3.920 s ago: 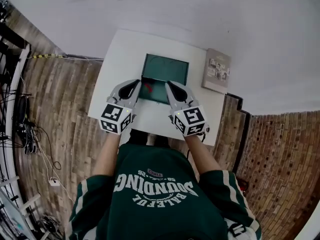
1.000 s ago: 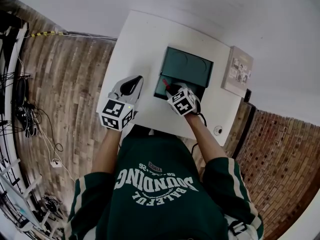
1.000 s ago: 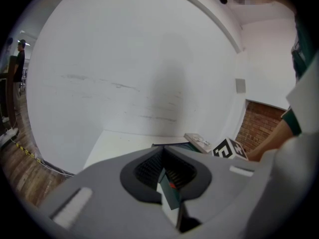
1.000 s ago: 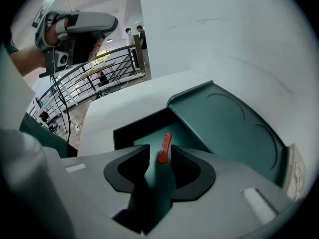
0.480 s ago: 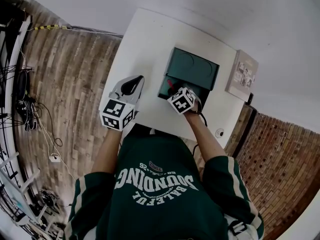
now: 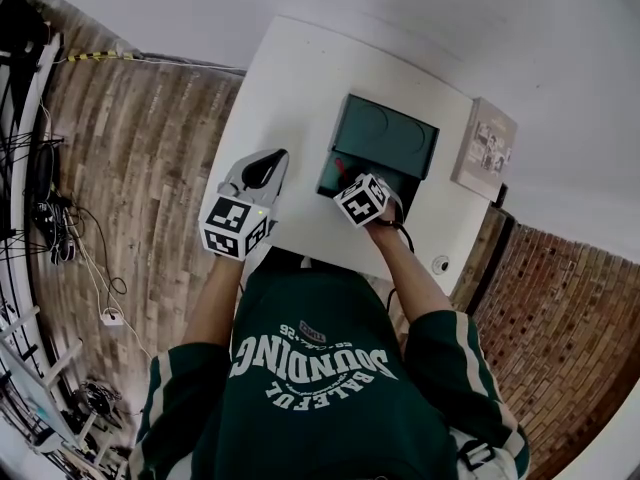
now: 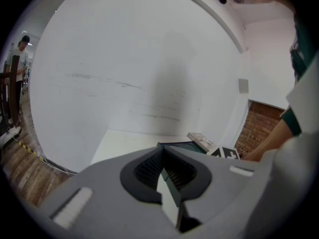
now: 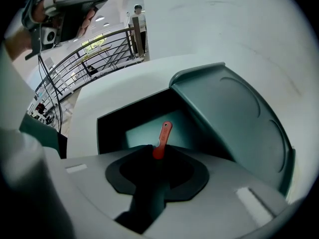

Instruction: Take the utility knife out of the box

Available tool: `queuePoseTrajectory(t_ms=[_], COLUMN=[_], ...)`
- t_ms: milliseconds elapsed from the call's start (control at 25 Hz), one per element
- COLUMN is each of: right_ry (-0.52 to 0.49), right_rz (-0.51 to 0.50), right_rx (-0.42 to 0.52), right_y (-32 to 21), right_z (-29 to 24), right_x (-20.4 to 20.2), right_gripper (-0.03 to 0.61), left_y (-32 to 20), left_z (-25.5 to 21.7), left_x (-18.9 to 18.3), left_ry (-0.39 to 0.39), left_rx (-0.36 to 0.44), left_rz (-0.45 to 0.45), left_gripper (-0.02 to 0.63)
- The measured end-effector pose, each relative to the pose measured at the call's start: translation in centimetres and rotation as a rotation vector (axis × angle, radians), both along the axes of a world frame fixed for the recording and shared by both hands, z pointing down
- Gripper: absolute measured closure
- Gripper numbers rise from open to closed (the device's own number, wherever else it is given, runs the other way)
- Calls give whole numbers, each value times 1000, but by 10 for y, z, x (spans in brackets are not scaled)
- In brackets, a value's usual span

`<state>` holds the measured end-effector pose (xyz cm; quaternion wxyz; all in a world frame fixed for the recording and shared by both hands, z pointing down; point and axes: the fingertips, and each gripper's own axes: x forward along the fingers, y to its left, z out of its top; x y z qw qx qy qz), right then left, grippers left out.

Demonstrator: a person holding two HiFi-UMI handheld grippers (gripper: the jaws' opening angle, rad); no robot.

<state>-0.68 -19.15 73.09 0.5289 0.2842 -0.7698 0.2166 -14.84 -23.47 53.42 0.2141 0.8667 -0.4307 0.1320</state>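
Empty left tongs (image 7: 162,152) closed, right tongs (image 8: 158,152) clamped tight

On the table (image 6: 290,78) the box (image 8: 139,131) sits right of centre, its lid (image 6: 385,138) open at the far side, the knife (image 8: 163,133) inside, its near end between the right gripper's (image 6: 344,180) jaws, the left gripper (image 6: 272,160) over the table left of the box, a book (image 6: 485,148) to its right.

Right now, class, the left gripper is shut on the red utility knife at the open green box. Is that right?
Not the left. The right gripper is shut on the red utility knife at the open green box, as the right gripper view shows. The left gripper is shut on nothing, beside the box.
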Motion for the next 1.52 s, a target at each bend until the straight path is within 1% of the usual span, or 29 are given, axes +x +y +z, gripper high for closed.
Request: queuePoseTrajectory(t_ms=[160,480,840,1160,1520], right_ry=[-4,-36,-95,-198,-342], right_rz=[17,40,64,127,279], right_rx=[-9,22,72,197,368], right_y=[3,3,7,-2,-25], right_z=[1,-11,-38,-92,-173], right_x=[0,-2,-3,7,46], right_gripper=[502,503,503,503,503], left_y=[1,2,2,-6,-15], left_z=[-1,-2,-11,-22,-39], left_x=[-1,-3,10,30,63], left_ry=[-3,-5,-3,-5,-10], left_rx=[1,7,28,62,107], left_rz=[3,7,34,79,144], left_gripper=[561,561,561,561,561])
